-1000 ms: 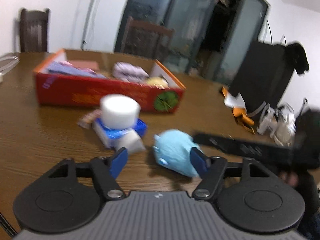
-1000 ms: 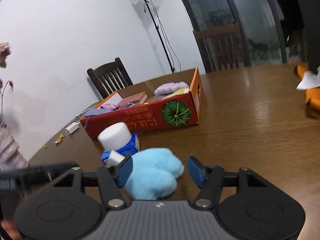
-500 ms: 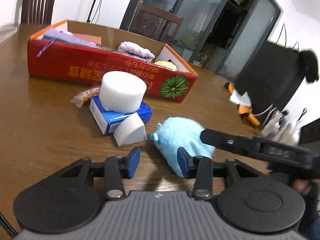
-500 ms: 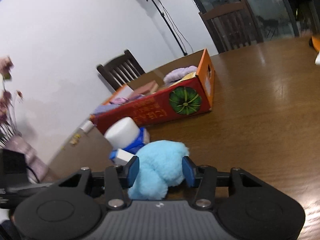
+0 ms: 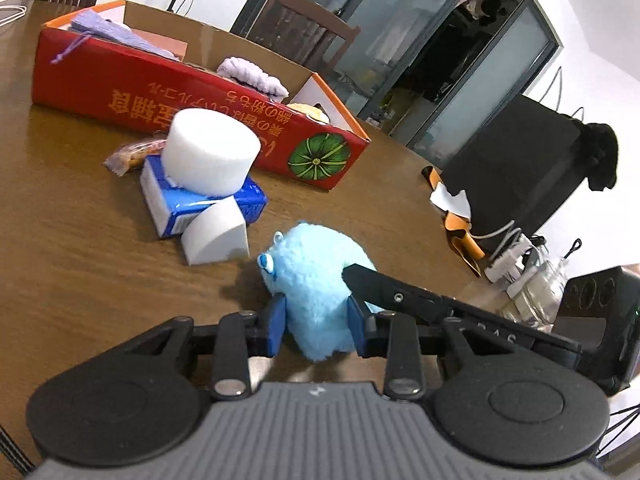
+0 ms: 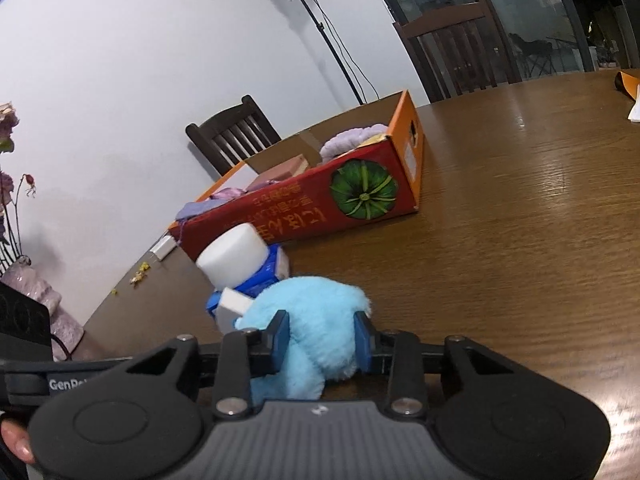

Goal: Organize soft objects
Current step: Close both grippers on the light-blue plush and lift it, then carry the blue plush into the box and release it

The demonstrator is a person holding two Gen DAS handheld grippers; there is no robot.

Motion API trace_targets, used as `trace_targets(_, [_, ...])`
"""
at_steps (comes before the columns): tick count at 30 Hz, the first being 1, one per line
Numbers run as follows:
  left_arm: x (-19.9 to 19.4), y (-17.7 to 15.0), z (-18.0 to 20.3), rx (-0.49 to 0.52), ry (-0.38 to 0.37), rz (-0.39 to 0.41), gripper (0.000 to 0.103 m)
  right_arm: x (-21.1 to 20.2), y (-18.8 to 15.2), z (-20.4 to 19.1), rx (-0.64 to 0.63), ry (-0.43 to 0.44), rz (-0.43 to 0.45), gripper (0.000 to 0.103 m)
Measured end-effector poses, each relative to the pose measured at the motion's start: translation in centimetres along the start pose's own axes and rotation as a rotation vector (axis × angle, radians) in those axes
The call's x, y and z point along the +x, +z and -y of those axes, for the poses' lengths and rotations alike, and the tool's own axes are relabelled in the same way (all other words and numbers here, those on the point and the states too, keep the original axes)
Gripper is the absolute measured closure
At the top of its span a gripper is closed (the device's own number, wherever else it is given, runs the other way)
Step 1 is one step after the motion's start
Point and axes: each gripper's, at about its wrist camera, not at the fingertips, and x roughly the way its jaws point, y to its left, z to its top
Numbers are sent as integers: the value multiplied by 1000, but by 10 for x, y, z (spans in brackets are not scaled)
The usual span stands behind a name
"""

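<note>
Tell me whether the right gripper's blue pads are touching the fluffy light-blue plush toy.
Touching: the right wrist view shows both pads of the right gripper pressed into the plush toy.

A brown wooden table [image 6: 540, 208] fills the lower frame; 2 dark chairs [image 6: 234, 134] stand upper centre against a white wall [image 6: 140, 60].

The plush [image 5: 316, 276] sits on the table [image 5: 72, 248], between both grippers' fingers. Just left lies a wedge [image 5: 216, 236] against a packet [image 5: 200, 200] bearing a cylinder [image 5: 212, 152]. Behind stands the box [image 5: 200, 100], apparently holding cloths [image 5: 252, 76].
</note>
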Motion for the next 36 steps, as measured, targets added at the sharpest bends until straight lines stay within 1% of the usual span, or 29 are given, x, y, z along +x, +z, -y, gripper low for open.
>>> trace_targets(2, [-14,-5,2,18,-3,7,70,-12,-10,-15,-16,-14,24,70])
trace_targets(5, [-29,-11,5,37,-24,13,70,-26,-22,-25,8,-18,48,71])
trace_targets(8, [-41,-4,13,68,-65,39,70,-42,-17,-32,12,-18,74,72])
trace_targets(9, [-46,3,16,87,-79,59,70,-47,-10,-36,3,-18,93,72])
trace_targets(11, [-56,29,22,126,-102,118,70,-53,11,-47,-37,-11,139,72])
trace_targets(13, [-58,59,22,146,-114,156,70,-49,43,-60,-104,4,178,72])
trace_targets(14, [-57,81,18,146,-113,178,70,-43,61,-65,-131,15,189,73])
trace_targets(16, [-48,121,7,127,-109,204,70,-18,100,-71,-162,36,195,74])
trace_targets(19, [-28,180,-9,127,-67,224,70,32,158,-79,-172,55,165,74])
trace_targets(20, [-19,200,-16,125,-40,224,70,53,178,-81,-174,54,150,74])
trace_targets(22, [6,235,-34,73,-25,195,70,89,210,-78,-180,43,122,74])
trace_targets(23, [21,250,-46,26,-12,184,70,110,225,-75,-178,25,106,74])
trace_targets(25, [50,271,-66,-54,8,144,70,149,246,-68,-188,-15,61,74])
trace_targets(26, [69,279,-77,-84,33,118,70,167,251,-65,-195,-33,37,74])
trace_targets(28, [97,287,-101,-127,86,81,70,216,262,-47,-160,-57,-55,75])
trace_targets(30, [116,292,-123,-168,131,47,72,257,265,-31,-130,-70,-134,75])
trace_targets(31, [123,293,-129,-170,160,38,72,273,266,-26,-123,-71,-165,75])
trace_targets(33, [132,293,-134,-128,192,13,75,297,259,-20,-124,-81,-218,79])
trace_targets(35, [139,294,-135,-105,198,-16,75,304,252,-17,-142,-82,-245,80])
trace_targets(36, [140,295,-133,-99,198,-32,75,304,248,-17,-138,-100,-254,81])
